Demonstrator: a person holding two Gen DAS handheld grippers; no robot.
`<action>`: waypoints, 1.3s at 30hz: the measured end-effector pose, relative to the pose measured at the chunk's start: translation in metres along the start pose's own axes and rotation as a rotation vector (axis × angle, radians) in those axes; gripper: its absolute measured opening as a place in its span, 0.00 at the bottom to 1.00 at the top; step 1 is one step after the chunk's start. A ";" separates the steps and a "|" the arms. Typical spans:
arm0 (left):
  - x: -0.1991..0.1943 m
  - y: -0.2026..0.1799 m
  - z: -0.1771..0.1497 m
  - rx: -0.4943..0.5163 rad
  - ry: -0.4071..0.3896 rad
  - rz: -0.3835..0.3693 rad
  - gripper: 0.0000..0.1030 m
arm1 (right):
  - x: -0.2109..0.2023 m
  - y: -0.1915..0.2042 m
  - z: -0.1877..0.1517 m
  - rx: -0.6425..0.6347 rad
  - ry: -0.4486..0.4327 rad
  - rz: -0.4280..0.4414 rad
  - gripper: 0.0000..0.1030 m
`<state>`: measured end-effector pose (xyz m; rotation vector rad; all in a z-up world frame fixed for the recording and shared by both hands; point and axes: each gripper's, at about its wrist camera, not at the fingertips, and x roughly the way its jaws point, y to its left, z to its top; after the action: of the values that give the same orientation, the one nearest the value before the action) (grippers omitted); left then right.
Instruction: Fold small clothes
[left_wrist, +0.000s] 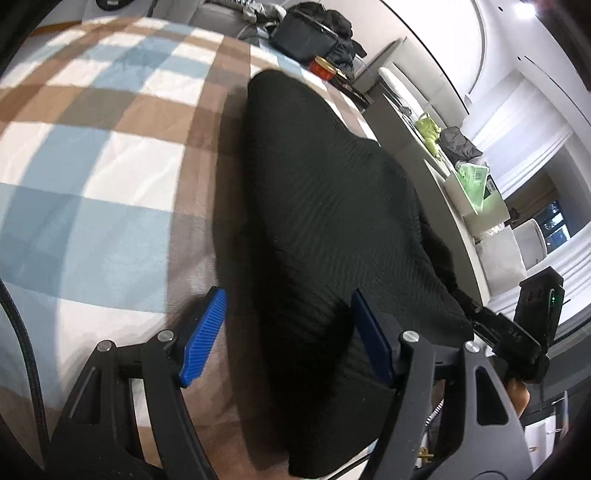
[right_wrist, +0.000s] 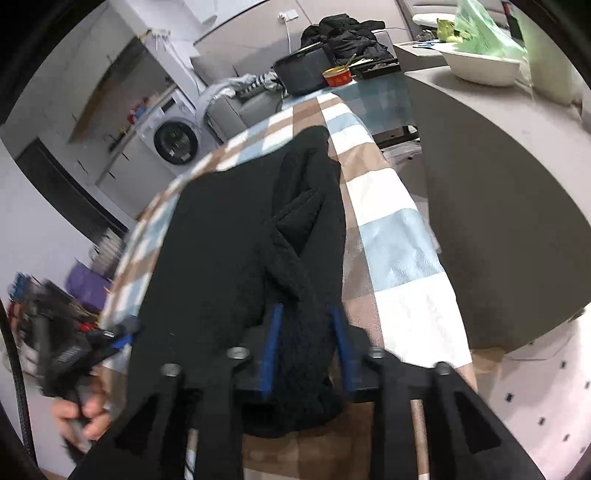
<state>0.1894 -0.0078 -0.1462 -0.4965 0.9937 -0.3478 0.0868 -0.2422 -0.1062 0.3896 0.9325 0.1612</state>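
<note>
A black ribbed knit garment (left_wrist: 325, 206) lies lengthwise on a table with a blue, brown and white checked cloth (left_wrist: 110, 155). My left gripper (left_wrist: 288, 295) stands open over the garment's near end. Its left pad is above the cloth and its right pad above the knit, neither pressing. In the right wrist view the same garment (right_wrist: 210, 251) has a fuzzy folded sleeve strip (right_wrist: 303, 229) along its right side. My right gripper (right_wrist: 306, 308) is shut on the strip's near end, which fills the gap between the blue pads and bulges over the table edge. A hand holds the blurred left gripper (right_wrist: 74, 350).
At the table's far end stand a red tin (right_wrist: 338, 76), a black pot (right_wrist: 301, 72) and a heap of dark clothes (right_wrist: 347, 31). A grey counter (right_wrist: 498, 166) to the right carries a white bowl (right_wrist: 484, 66) and green bags. A washing machine (right_wrist: 173, 138) is behind.
</note>
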 end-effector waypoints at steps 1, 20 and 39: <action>0.002 -0.001 0.001 0.007 -0.009 0.009 0.65 | -0.001 -0.002 0.002 0.014 -0.010 0.013 0.40; -0.006 0.021 0.009 -0.045 -0.078 0.005 0.09 | 0.047 0.038 0.012 -0.024 0.040 0.116 0.20; -0.066 0.069 -0.008 -0.047 -0.152 0.163 0.10 | 0.033 0.072 -0.040 -0.117 0.181 0.175 0.23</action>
<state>0.1533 0.0802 -0.1406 -0.4733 0.8892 -0.1385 0.0764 -0.1555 -0.1237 0.3520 1.0614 0.4142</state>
